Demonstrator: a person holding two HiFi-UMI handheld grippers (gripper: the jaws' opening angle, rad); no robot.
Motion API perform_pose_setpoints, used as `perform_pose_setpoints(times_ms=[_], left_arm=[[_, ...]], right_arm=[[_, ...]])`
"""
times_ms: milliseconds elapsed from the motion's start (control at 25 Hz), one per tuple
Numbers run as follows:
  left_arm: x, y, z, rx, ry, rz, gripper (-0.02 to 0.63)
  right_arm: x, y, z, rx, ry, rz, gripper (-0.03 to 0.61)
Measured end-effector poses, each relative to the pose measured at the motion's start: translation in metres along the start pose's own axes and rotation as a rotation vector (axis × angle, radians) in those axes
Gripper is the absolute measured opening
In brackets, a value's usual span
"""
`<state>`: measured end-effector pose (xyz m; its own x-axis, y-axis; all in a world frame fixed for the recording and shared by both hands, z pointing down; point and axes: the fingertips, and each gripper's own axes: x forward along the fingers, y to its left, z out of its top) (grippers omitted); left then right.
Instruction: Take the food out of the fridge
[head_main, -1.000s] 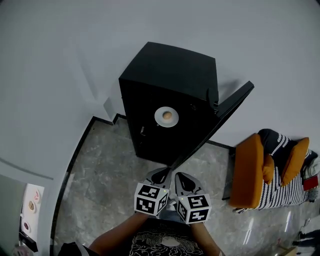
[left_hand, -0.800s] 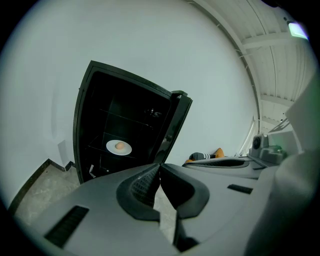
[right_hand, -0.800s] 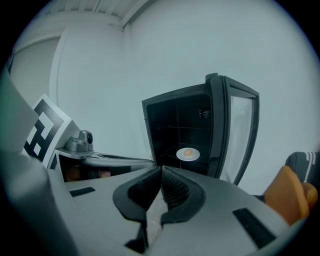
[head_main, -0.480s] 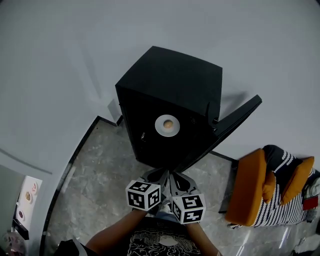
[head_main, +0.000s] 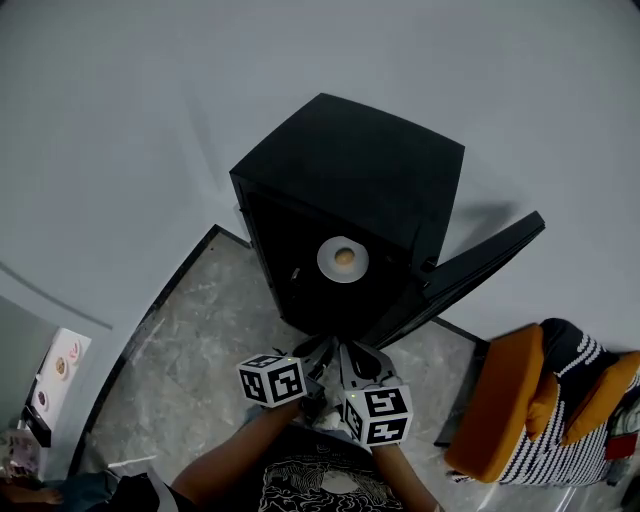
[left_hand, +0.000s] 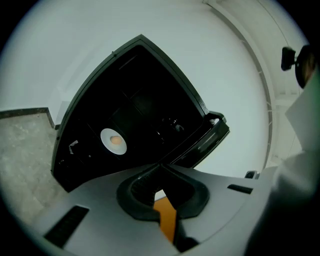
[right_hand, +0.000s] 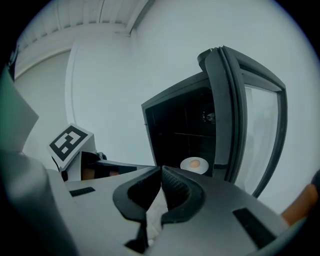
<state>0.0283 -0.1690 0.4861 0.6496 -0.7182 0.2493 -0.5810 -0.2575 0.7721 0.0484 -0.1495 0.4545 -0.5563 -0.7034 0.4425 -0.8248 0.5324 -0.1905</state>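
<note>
A small black fridge (head_main: 350, 180) stands against the white wall with its door (head_main: 470, 275) swung open to the right. Inside on a shelf sits a white plate (head_main: 342, 259) bearing a small orange-brown piece of food (head_main: 343, 257); the same plate (left_hand: 114, 142) (right_hand: 194, 165) shows in both gripper views. My left gripper (head_main: 318, 352) and right gripper (head_main: 358, 356) are held side by side in front of the fridge, below the opening. Both are shut with nothing between the jaws. The left gripper (left_hand: 159, 167) and right gripper (right_hand: 161, 170) point toward the fridge interior.
The floor (head_main: 190, 370) is grey stone with a dark border along the wall. An orange cushion with a striped black-and-white fabric (head_main: 520, 400) lies at the right. A white shelf with small items (head_main: 45, 385) is at the far left.
The view has shifted so the fridge sits more to the right and its door looks wider open. Both grippers moved slightly left and closer to the fridge, the left one tilting.
</note>
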Motion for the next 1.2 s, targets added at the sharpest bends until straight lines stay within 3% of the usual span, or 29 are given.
perform_pose_setpoints(times_ms=[240, 440, 920, 1200], left_arm=[[0.015, 0.023, 0.016, -0.206, -0.085, -0.112, 0.015], [0.03, 0.05, 0.034, -0.268, -0.102, -0.195, 0.015], [0.079, 0.139, 0.053, -0.371, -0.064, -0.177, 0.017], [0.109, 0.179, 0.052, -0.377, 0.0, -0.139, 0.018]], right_arm=[[0.015, -0.005, 0.006, -0.012, 0.012, 0.012, 0.023], [0.043, -0.001, 0.01, -0.023, 0.027, 0.016, 0.023], [0.111, -0.021, 0.031, -0.031, 0.039, -0.089, 0.023], [0.131, -0.038, 0.041, -0.015, 0.026, -0.154, 0.023]])
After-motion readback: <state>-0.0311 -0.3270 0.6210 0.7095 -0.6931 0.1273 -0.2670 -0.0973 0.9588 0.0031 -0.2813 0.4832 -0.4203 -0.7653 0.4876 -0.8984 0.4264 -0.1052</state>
